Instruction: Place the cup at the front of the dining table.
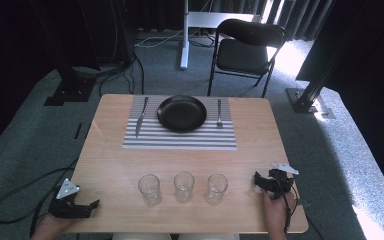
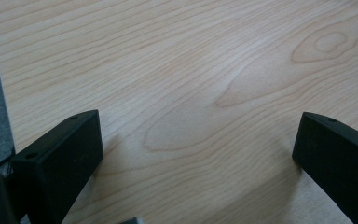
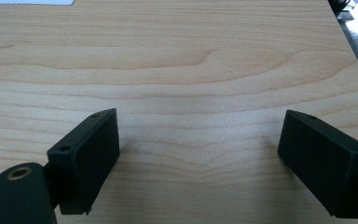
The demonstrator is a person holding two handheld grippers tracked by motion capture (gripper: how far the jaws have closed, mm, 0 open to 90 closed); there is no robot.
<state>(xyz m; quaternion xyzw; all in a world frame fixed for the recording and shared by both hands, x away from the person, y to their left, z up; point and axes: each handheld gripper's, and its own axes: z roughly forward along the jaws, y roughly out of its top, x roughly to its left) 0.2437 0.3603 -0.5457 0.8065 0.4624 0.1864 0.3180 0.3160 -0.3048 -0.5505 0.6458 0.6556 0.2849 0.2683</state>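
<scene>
At the near left corner of the tabletop (image 1: pixel 110 165) the left gripper (image 1: pixel 94 204) rests in a hand, its jaws pointing inward along the near edge. In the left gripper view its jaws stand wide apart over bare wood, with nothing between them. At the near right corner the right gripper (image 1: pixel 256 181) lies in the other hand, jaws pointing toward the middle of the tabletop. The right gripper view shows these jaws spread wide too, bare wood between them.

Between the two grippers, just in from the near edge, three clear glasses stand upright in a row, apart from each other: the left glass (image 1: pixel 149 189), the middle glass (image 1: pixel 184 186) and the right glass (image 1: pixel 216 189). The right glass is near the right gripper but not touching it; the left glass is well apart from the left gripper.

Farther on, toward the far edge, a striped placemat (image 1: pixel 180 140) lies centred. A black plate (image 1: pixel 182 113) sits on its far half. A knife (image 1: pixel 141 117) lies on the mat just left of the plate, and a fork (image 1: pixel 219 114) just right of it.

Beyond the far edge, a black folding chair (image 1: pixel 247 47) stands on the grey carpet.
</scene>
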